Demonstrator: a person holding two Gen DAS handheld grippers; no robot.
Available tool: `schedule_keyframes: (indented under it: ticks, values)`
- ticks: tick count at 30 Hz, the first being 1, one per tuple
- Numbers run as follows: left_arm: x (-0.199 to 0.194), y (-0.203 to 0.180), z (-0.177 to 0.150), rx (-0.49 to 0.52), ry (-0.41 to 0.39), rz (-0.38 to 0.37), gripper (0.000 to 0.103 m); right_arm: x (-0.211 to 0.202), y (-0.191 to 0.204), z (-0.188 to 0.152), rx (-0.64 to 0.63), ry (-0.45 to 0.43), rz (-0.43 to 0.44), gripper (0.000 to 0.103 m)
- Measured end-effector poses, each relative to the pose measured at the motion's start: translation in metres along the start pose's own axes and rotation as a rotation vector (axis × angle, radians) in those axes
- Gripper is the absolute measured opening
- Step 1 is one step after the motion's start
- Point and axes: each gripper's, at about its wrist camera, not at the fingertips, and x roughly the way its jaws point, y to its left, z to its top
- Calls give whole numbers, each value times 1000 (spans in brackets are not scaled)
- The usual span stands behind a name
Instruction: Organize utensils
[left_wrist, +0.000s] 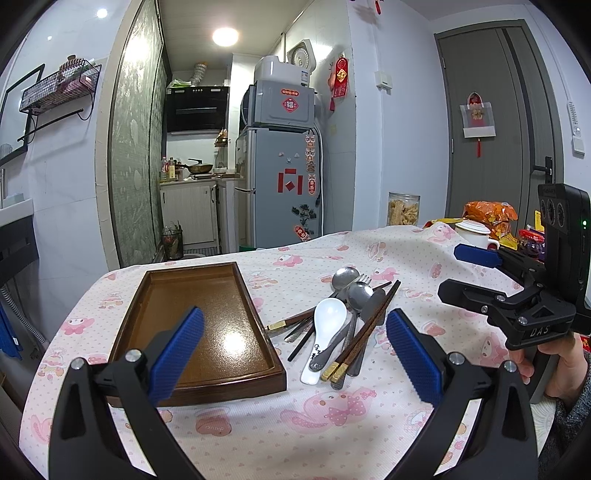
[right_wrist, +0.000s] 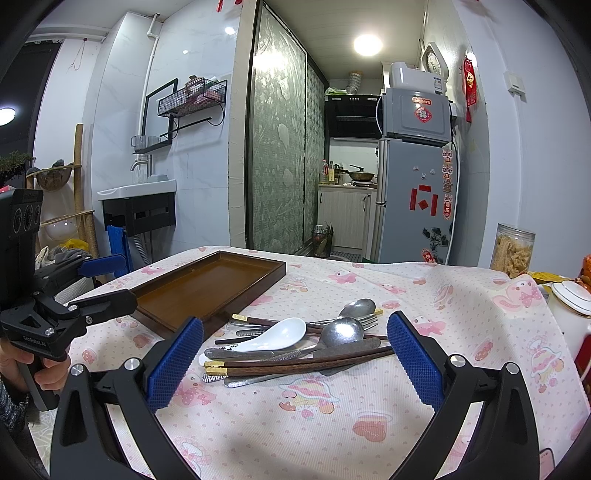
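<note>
A pile of utensils lies on the pink-patterned tablecloth: a white ceramic spoon (left_wrist: 325, 328) (right_wrist: 275, 334), metal spoons (left_wrist: 356, 295) (right_wrist: 341, 330), a fork (left_wrist: 364, 279), a table knife (right_wrist: 354, 347) and dark wooden chopsticks (left_wrist: 364, 328) (right_wrist: 295, 365). An empty brown wooden tray (left_wrist: 199, 325) (right_wrist: 207, 284) sits to their left. My left gripper (left_wrist: 295, 354) is open and empty, held above the tray's near right corner. My right gripper (right_wrist: 295, 354) is open and empty, just in front of the pile. Each gripper also shows in the other's view: the right one (left_wrist: 476, 273), the left one (right_wrist: 107, 280).
At the table's far right stand a clear jar of snacks (left_wrist: 403, 208) (right_wrist: 513, 251), a white lidded pot (left_wrist: 474, 230) (right_wrist: 570, 299), orange packets (left_wrist: 491, 212) and a red-lidded jar (left_wrist: 532, 242). A fridge (left_wrist: 280, 173) and the kitchen lie beyond the table's far edge.
</note>
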Motion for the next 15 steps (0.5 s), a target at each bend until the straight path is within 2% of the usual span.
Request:
schedule_keyframes:
  ticks: [15]
  values:
    - [0, 0, 0, 0, 0, 0, 100, 1, 0, -1, 1, 3, 2, 100]
